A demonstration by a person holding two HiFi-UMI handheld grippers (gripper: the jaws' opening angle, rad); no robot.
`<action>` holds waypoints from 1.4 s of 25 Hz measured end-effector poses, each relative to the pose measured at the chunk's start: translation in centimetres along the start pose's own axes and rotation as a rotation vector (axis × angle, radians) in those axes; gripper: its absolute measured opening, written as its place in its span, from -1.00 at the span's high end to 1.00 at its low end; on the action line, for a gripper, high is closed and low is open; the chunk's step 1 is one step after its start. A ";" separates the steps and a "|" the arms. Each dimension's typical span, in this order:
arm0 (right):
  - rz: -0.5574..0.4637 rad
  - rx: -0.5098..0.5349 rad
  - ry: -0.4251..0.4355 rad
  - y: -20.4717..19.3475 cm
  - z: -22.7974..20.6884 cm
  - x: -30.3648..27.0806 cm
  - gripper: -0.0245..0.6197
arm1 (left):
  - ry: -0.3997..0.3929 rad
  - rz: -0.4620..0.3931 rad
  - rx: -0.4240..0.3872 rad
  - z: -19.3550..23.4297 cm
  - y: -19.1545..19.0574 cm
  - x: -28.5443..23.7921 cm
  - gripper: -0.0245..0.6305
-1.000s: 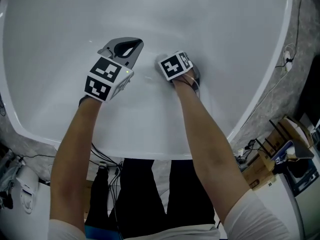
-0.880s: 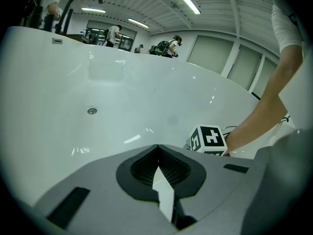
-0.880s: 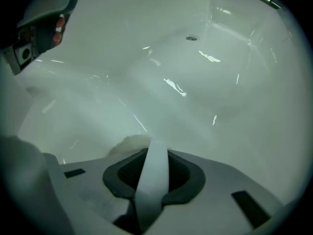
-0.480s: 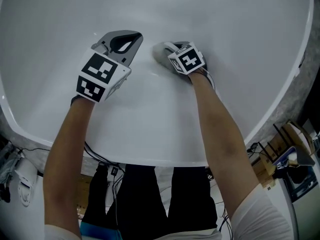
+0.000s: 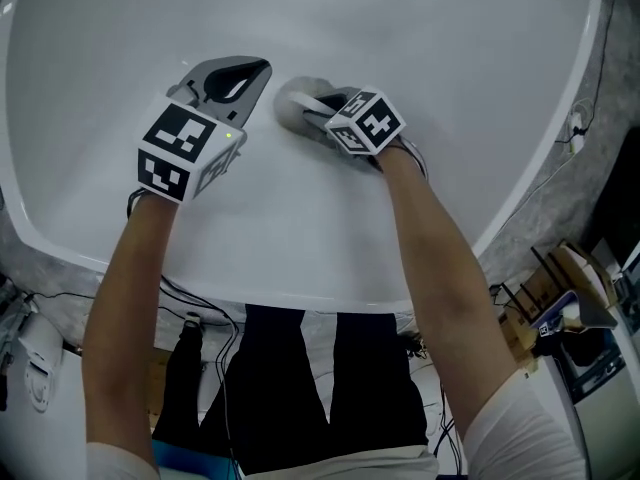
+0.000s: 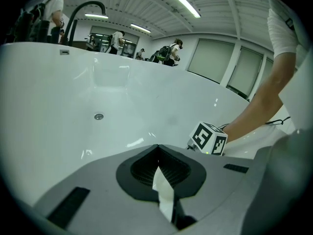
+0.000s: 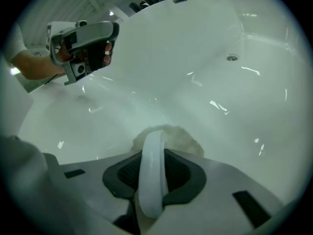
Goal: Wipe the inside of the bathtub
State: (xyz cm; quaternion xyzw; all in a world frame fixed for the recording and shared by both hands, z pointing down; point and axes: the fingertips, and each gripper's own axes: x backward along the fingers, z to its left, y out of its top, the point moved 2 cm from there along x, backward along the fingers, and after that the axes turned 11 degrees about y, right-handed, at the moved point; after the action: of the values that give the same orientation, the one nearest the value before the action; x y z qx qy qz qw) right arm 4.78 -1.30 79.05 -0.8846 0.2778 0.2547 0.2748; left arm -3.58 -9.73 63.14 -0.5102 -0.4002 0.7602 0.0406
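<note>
Nearest, outside the bathtub's near rim (image 5: 300,298), the person's legs and two bare forearms reach in over it; the tub's ends run out of the head view. Just past that rim, over the sloping inner wall, the left gripper (image 6: 156,151) hangs clear of the surface. Its jaws are pressed together, with a thin white scrap (image 6: 164,195) caught in the seam; what the scrap is cannot be told.

Beside it, a little farther from the rim, the right gripper (image 7: 152,153) has its jaws closed narrowly on the scrubber's white handle (image 7: 151,180), which stands upright between the dark pads. From the head view its marker cube (image 5: 365,120) hides those jaws. The scrubber (image 7: 182,136) itself, pale and fuzzy, lies just beyond the fingertips against the tub's inner surface; its underside is hidden.

Farther in, a round drain fitting (image 6: 99,116) sits low on the opposite wall. Above the far rim a black faucet (image 6: 85,11) curves, with distant people (image 6: 117,37) small and indistinct.
</note>
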 end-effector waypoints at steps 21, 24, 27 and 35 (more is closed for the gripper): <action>-0.079 -0.083 0.417 2.6 16.3 7.7 0.62 | 0.044 -0.061 0.086 -3.4 4.1 8.5 0.90; -0.091 -0.065 0.447 2.7 19.1 9.2 0.62 | 0.040 -0.067 0.095 -3.9 4.4 10.1 0.90; -0.109 -0.058 0.471 2.8 21.6 10.6 0.62 | 0.027 -0.076 0.082 -4.4 4.7 11.9 0.90; -0.152 -0.060 0.461 3.1 25.5 13.0 0.62 | 0.007 -0.113 0.093 -4.9 4.6 16.2 0.90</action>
State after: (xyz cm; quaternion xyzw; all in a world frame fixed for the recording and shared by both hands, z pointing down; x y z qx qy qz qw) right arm 4.57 7.97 51.81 -0.9455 0.2579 0.0328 0.1960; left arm -5.74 -2.47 47.28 -0.4871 -0.3925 0.7726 0.1085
